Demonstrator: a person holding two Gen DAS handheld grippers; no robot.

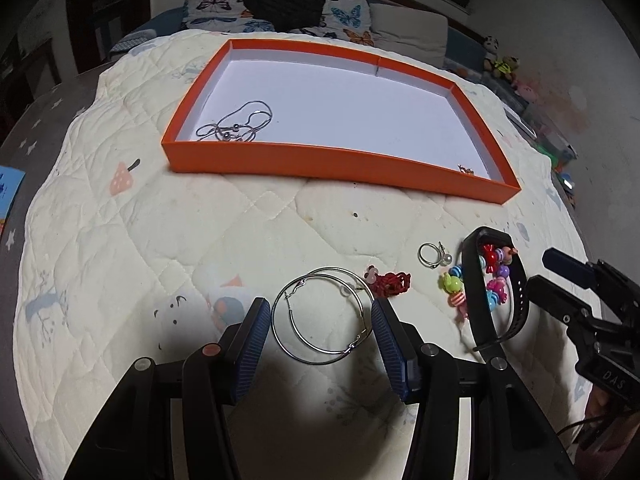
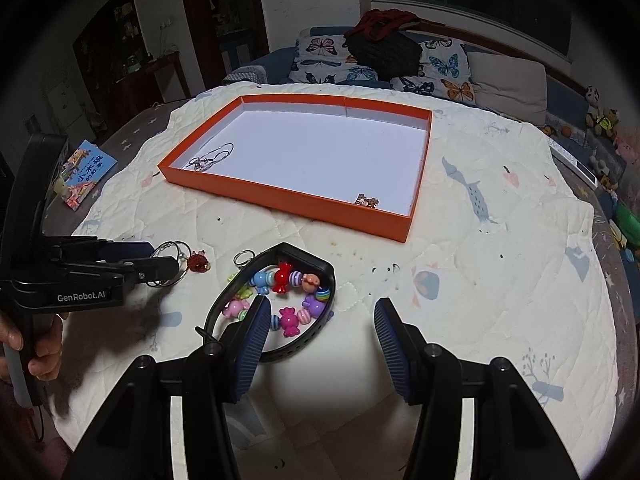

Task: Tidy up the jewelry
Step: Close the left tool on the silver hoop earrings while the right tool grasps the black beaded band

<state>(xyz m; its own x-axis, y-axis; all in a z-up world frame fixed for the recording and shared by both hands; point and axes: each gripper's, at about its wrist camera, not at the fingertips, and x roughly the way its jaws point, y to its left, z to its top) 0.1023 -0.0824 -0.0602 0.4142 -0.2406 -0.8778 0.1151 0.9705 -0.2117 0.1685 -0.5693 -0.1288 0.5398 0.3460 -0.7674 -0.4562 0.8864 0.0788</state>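
Observation:
A pair of large silver hoop earrings (image 1: 320,316) lies on the quilt between the blue pads of my open left gripper (image 1: 320,320), which straddles them without pressing. To their right lie a red charm (image 1: 390,282), a pearl ring (image 1: 430,256) and a black band (image 1: 476,308) looped around a candy-bead bracelet (image 1: 494,276). My right gripper (image 2: 320,320) stands open over the band (image 2: 312,258) and bracelet (image 2: 282,278), its left pad above the band's near side. The orange tray (image 2: 280,196) beyond holds a silver chain (image 2: 208,160) and a small earring (image 2: 366,201).
A cream quilt covers the surface. A picture book (image 2: 86,174) lies off its far left edge. A sofa with butterfly cushions (image 2: 440,68) stands behind the tray. A hand (image 2: 44,356) holds the left gripper (image 2: 162,258) close to the right one.

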